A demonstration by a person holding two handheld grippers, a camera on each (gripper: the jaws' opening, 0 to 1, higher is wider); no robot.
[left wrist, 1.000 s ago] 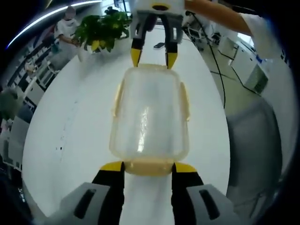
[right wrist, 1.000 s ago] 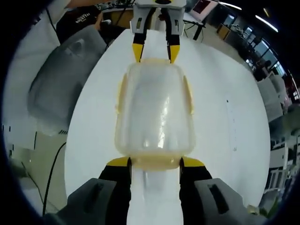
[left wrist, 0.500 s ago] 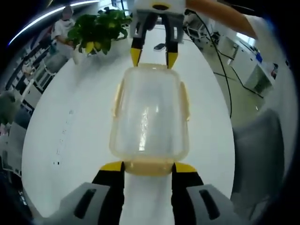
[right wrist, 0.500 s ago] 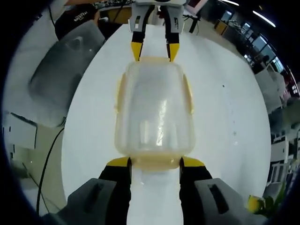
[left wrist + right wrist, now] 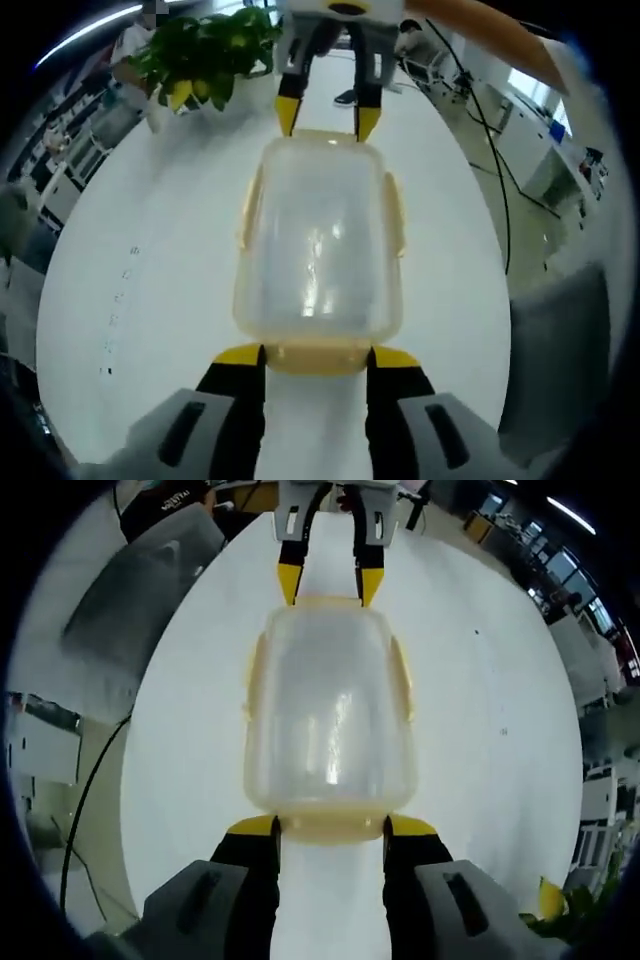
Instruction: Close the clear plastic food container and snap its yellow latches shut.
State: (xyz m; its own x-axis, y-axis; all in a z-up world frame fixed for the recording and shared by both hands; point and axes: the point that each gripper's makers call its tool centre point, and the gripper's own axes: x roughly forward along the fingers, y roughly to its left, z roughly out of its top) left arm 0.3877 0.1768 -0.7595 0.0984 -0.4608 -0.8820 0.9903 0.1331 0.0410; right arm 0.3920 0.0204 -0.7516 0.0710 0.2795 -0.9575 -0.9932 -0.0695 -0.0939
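Note:
The clear plastic food container (image 5: 318, 240) with its lid on spans the space between both grippers over the white table (image 5: 130, 250). Yellow side latches (image 5: 394, 215) lie flat along its long sides. My left gripper (image 5: 315, 357) is shut on the near yellow end latch (image 5: 315, 350), one jaw at each end of the flap. The right gripper (image 5: 325, 118) grips the far end from the opposite side. In the right gripper view the same container (image 5: 328, 710) sits between my right gripper (image 5: 330, 827) at the near end latch and the left gripper (image 5: 326, 585) at the far end.
A potted green plant (image 5: 200, 55) stands at the table's far edge. A grey chair (image 5: 140, 590) sits beside the table, with a black cable (image 5: 85, 810) on the floor. A person (image 5: 130, 35) stands far off among desks.
Both views have swung round over the table, so the plant and chair have shifted in the picture. The container keeps its place between the two grippers.

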